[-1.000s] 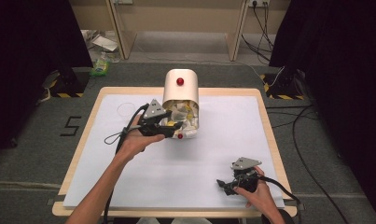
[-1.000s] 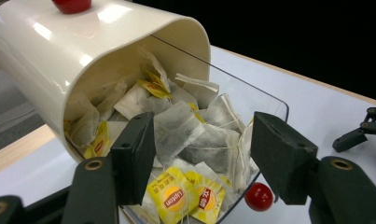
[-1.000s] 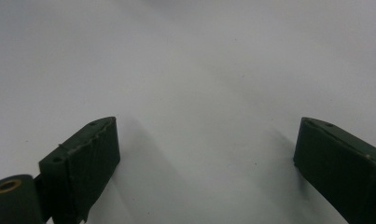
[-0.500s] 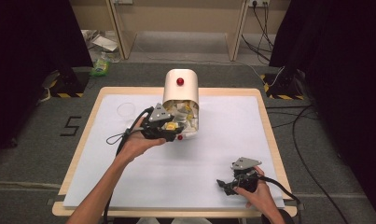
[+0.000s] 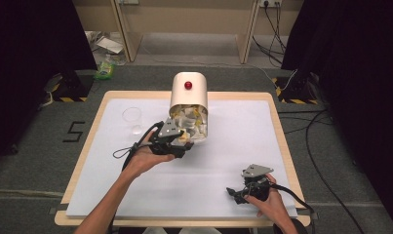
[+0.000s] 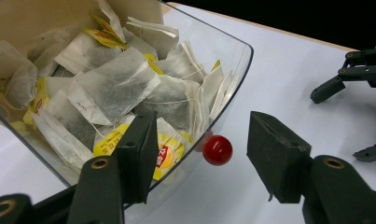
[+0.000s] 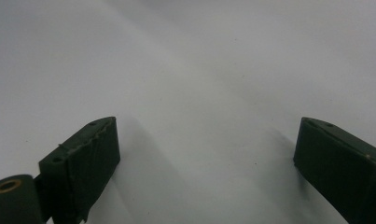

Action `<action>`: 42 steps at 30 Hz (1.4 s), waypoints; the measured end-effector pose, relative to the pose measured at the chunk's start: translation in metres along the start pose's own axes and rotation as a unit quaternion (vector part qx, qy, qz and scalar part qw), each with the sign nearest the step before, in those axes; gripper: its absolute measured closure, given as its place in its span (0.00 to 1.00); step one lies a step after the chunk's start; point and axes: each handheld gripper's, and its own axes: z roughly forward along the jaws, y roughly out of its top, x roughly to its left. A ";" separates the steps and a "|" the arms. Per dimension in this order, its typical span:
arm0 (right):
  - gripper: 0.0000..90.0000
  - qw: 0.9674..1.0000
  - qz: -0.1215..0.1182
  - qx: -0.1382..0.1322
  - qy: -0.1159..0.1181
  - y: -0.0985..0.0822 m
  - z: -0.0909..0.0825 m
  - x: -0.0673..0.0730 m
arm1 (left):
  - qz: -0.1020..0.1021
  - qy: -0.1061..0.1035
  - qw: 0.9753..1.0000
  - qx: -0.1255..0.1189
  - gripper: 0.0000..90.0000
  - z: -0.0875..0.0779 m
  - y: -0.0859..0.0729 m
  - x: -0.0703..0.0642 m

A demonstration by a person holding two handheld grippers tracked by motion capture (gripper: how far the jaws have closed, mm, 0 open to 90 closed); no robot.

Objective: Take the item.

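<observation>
Standing on the counter (image 5: 233,161) are one tea-bag dispenser (image 5: 188,92), its clear tray (image 6: 232,70) heaped with tea bags (image 6: 115,88), and one empty glass (image 5: 132,118). Left tool (image 6: 202,154), open, straddles the tray's red knob (image 6: 217,150); right tool (image 7: 204,163) gapes, empty.

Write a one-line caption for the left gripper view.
Open left gripper straddling the red knob on a clear lid over tea bags.
</observation>
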 end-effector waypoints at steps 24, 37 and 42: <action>0.09 1.000 -0.001 0.000 0.000 0.000 0.000 0.000 | -0.004 -0.011 1.000 -0.022 0.43 -0.009 0.002 -0.005; 0.08 1.000 -0.001 0.000 0.000 0.000 0.000 0.000 | -0.009 0.025 0.999 -0.031 0.47 -0.005 0.027 0.022; 0.08 1.000 0.001 0.000 0.000 0.000 0.000 0.000 | -0.003 0.018 1.000 -0.018 0.53 0.006 0.032 0.028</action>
